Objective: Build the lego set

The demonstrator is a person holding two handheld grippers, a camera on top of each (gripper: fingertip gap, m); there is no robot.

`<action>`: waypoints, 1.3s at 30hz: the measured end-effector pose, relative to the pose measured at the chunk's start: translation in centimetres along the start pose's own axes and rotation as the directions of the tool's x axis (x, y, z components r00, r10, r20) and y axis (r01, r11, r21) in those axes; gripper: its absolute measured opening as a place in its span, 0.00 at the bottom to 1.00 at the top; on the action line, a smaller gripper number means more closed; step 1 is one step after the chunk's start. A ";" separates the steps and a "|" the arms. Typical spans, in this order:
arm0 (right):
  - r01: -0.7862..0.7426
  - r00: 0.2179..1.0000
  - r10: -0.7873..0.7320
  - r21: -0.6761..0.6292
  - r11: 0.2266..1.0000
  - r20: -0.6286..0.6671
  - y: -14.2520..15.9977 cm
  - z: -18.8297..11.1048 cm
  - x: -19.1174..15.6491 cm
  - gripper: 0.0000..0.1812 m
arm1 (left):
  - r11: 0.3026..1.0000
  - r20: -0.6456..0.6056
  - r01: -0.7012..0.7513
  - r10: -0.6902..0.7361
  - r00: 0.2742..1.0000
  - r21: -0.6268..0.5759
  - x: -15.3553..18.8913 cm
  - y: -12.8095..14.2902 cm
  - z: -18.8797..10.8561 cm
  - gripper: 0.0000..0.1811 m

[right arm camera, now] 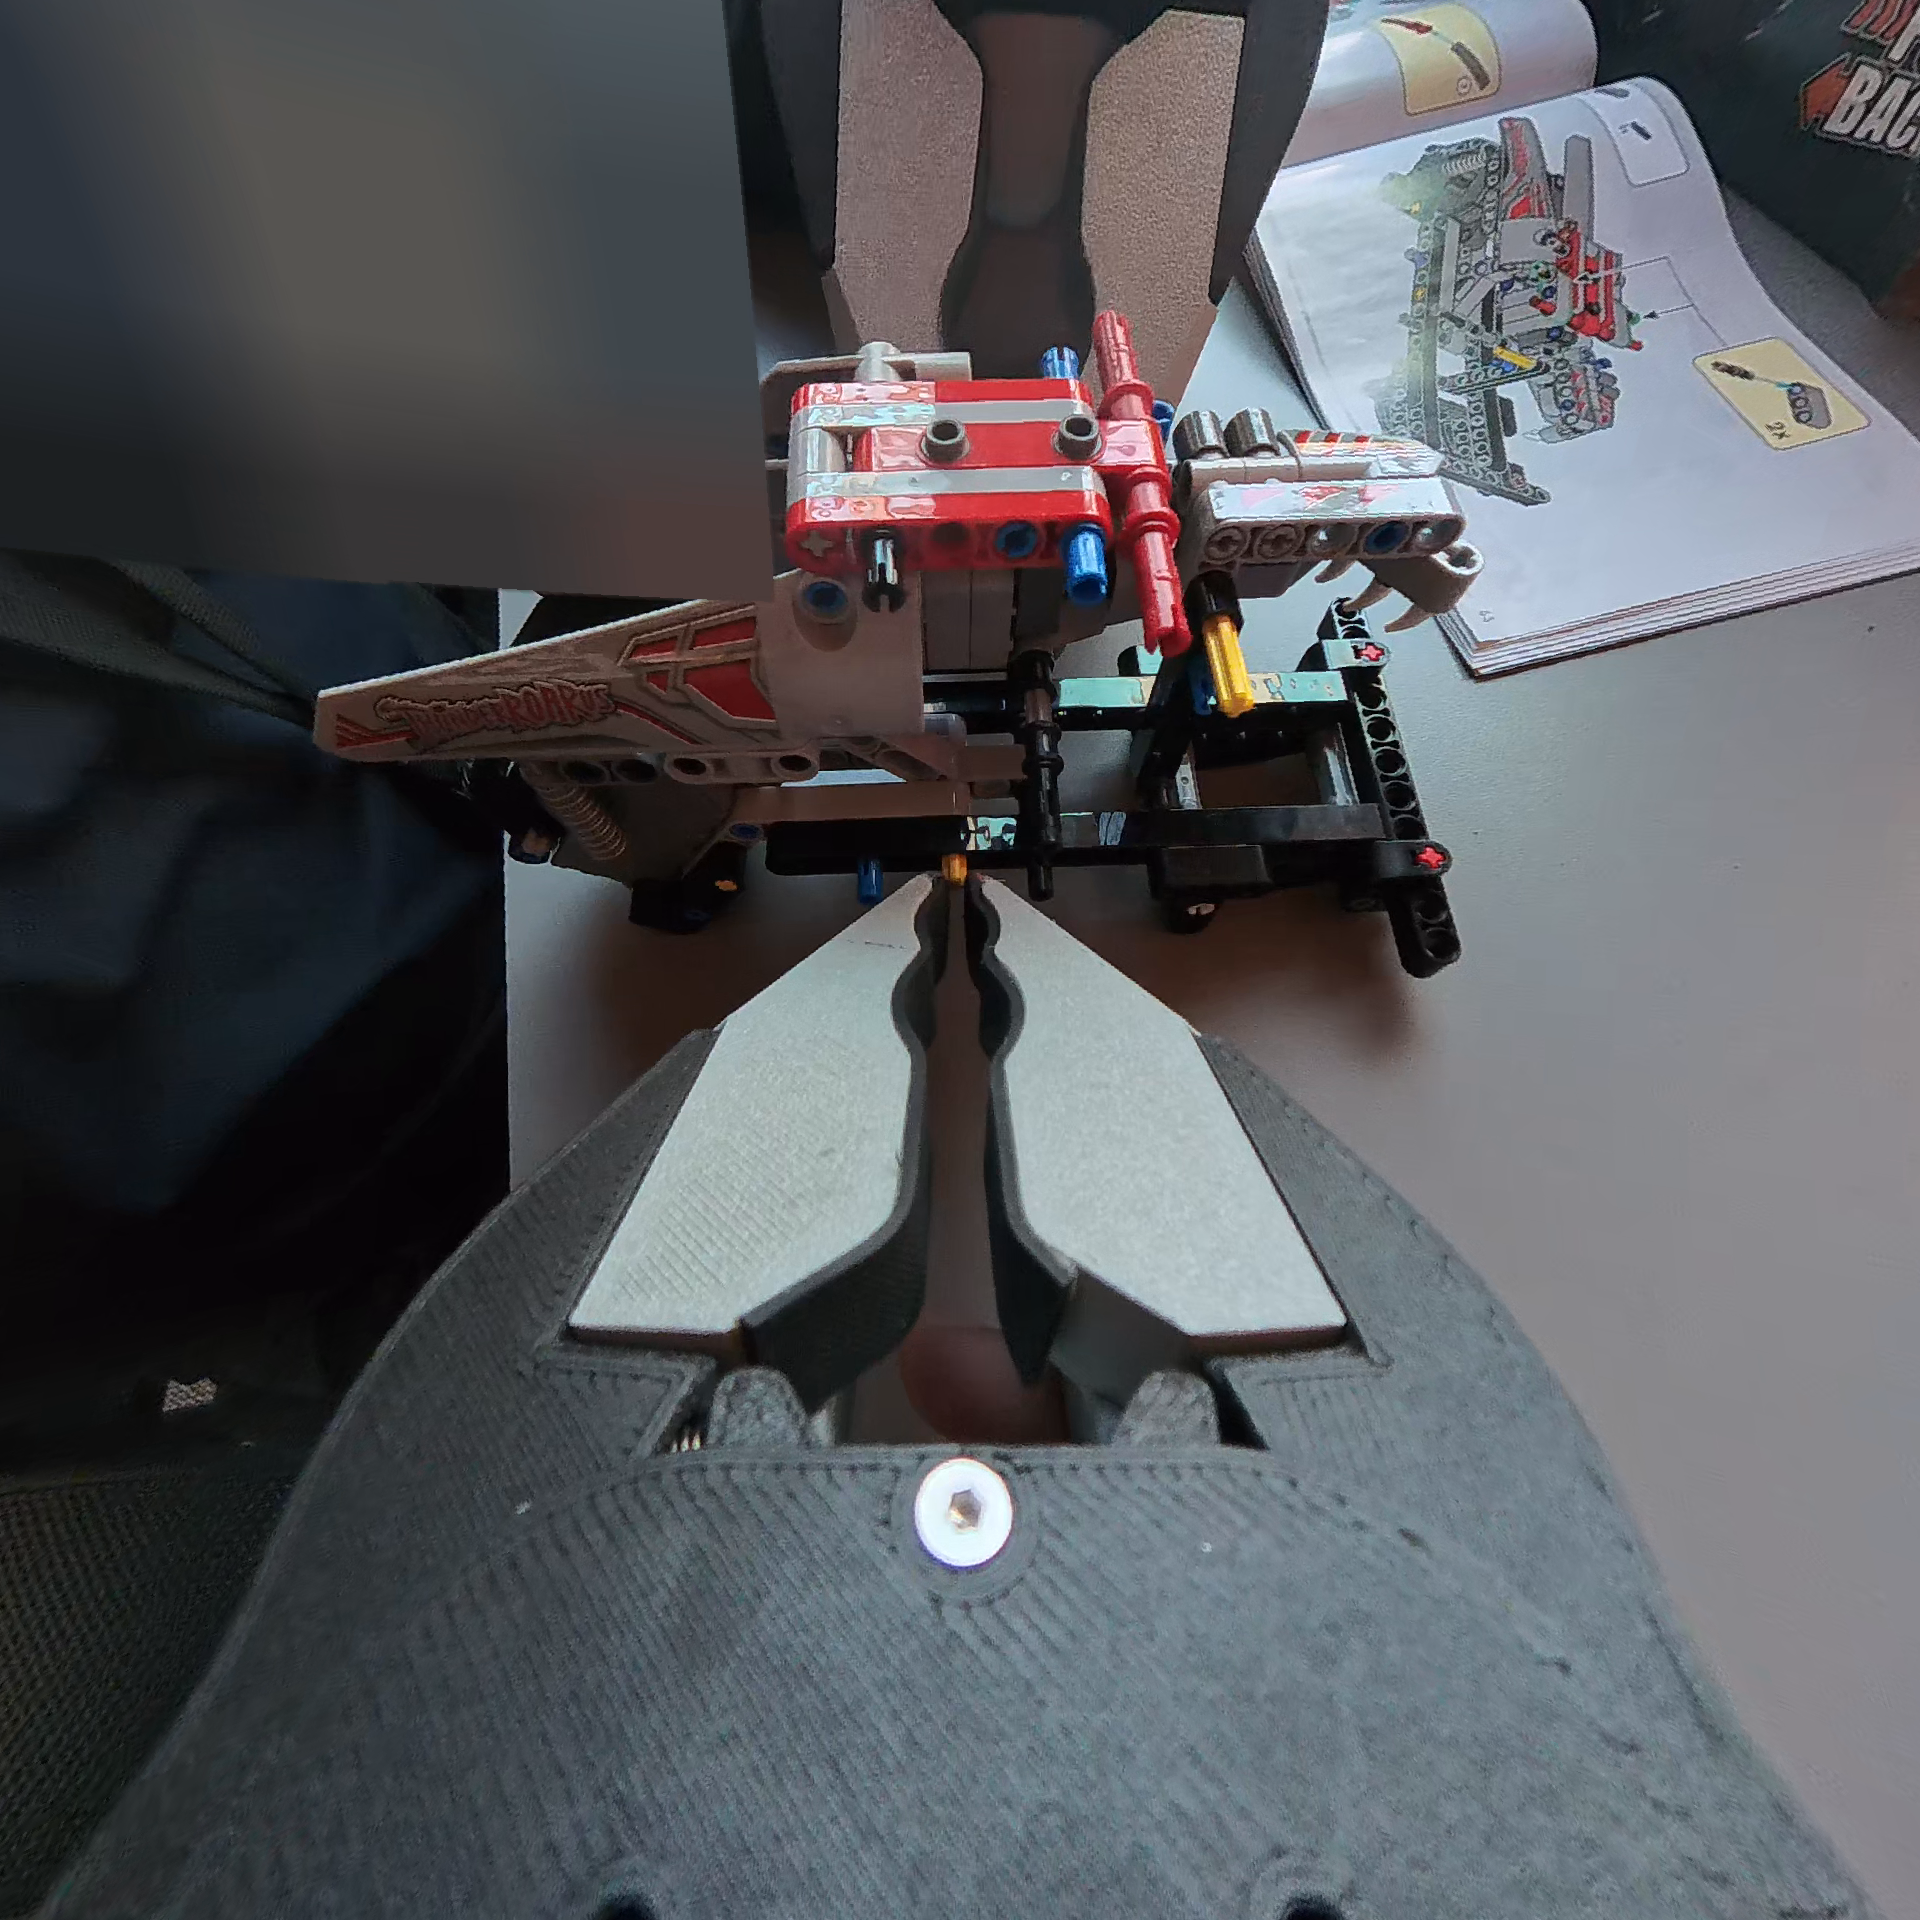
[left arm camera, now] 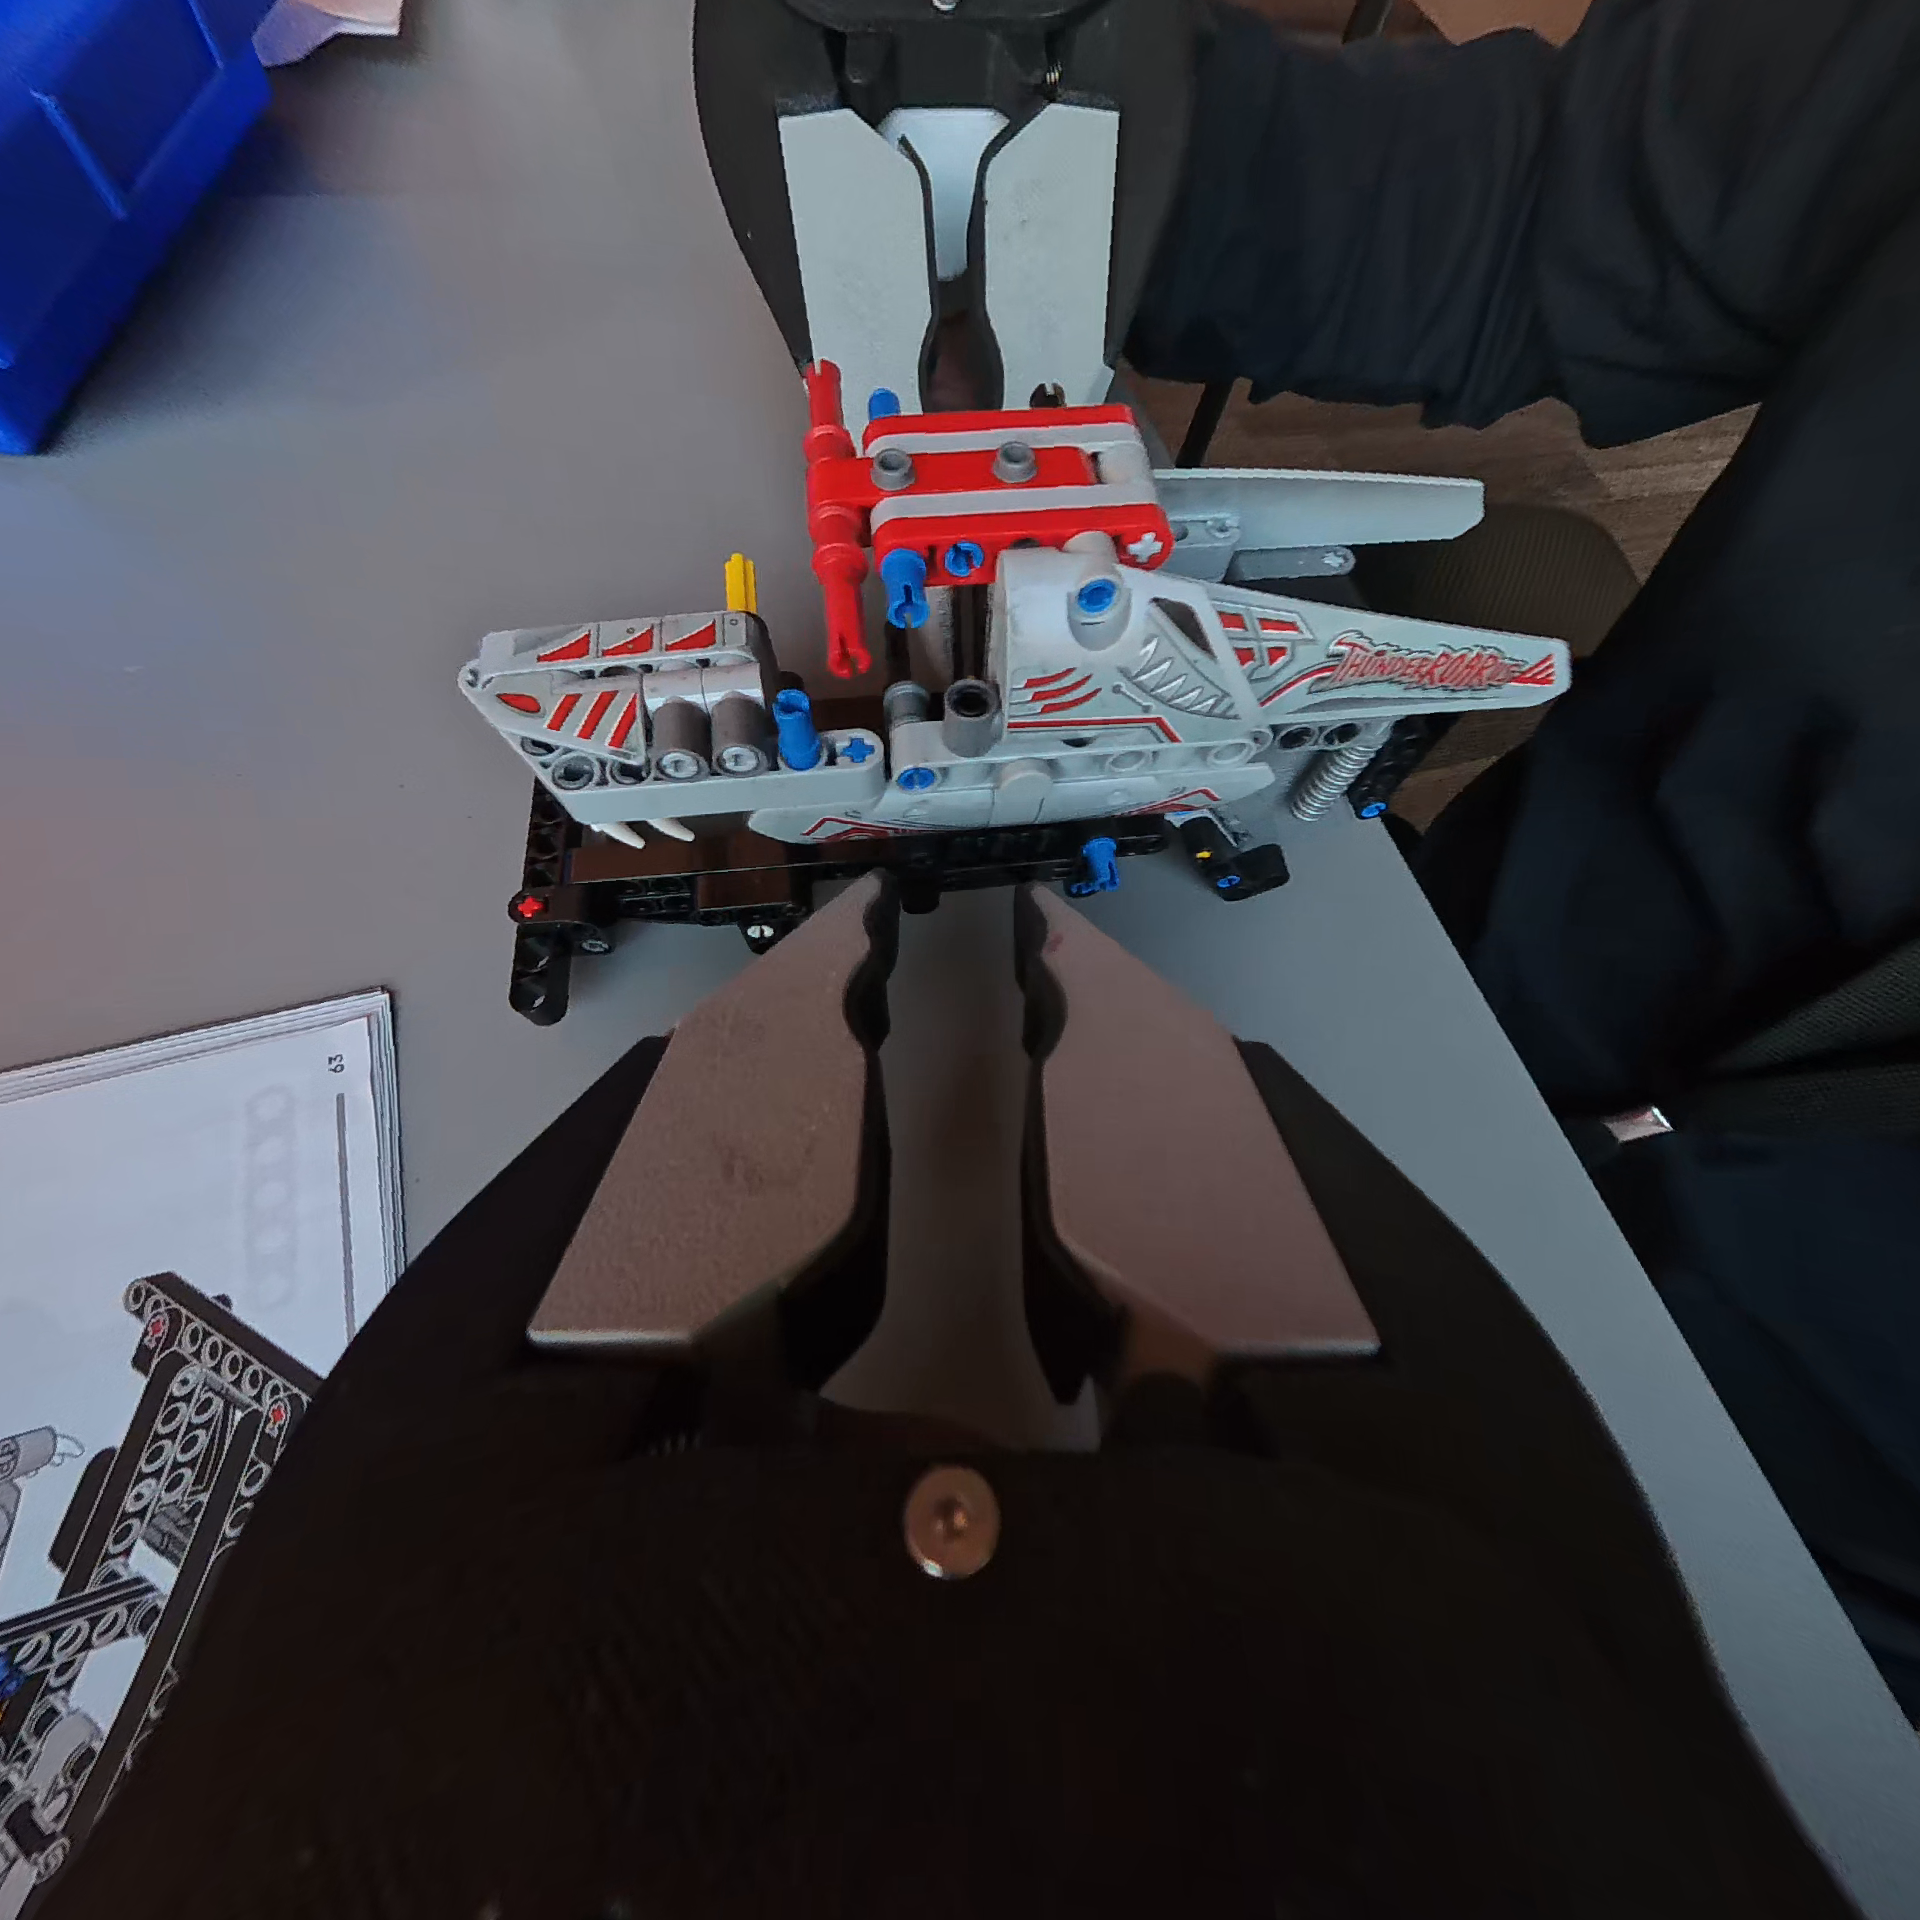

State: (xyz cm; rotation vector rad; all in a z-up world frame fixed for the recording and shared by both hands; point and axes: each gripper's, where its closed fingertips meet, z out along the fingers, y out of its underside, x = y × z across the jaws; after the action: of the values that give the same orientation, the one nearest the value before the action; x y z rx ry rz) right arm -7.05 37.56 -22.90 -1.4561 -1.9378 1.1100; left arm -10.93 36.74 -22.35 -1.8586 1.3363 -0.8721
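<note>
The lego model, a grey, red and black vehicle with a black frame, stands on the grey table. My left gripper sits at the model's near side, its tips closed on the black frame's edge. My right gripper comes from the opposite side and is shut on a small yellow pin, held against the black beam of the model. In each view the other gripper's fingers rise behind the red block, with their tips hidden.
An open instruction booklet lies beside the model. A blue bin stands at the far left. A dark box sits past the booklet. A person's dark sleeve and the table edge lie to the right.
</note>
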 end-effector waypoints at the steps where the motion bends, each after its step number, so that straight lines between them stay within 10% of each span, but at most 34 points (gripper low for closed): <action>1: 0.001 1.000 -0.001 0.000 1.000 0.003 0.0 0.0 0.0 0.00 | 1.000 -0.003 0.000 0.000 1.000 0.007 0.0 -0.1 -0.1 0.10; 39: 0.023 1.000 -0.024 -0.009 1.000 -0.011 0.0 0.1 0.2 0.00 | 0.985 0.099 0.150 -0.158 0.983 0.084 -1.0 -0.9 -0.2 0.03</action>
State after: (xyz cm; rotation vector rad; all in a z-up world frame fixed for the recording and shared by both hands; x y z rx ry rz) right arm -7.15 37.72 -22.95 -1.4375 -1.9498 1.0821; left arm -10.88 37.89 -21.59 -1.9397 1.0921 -0.8779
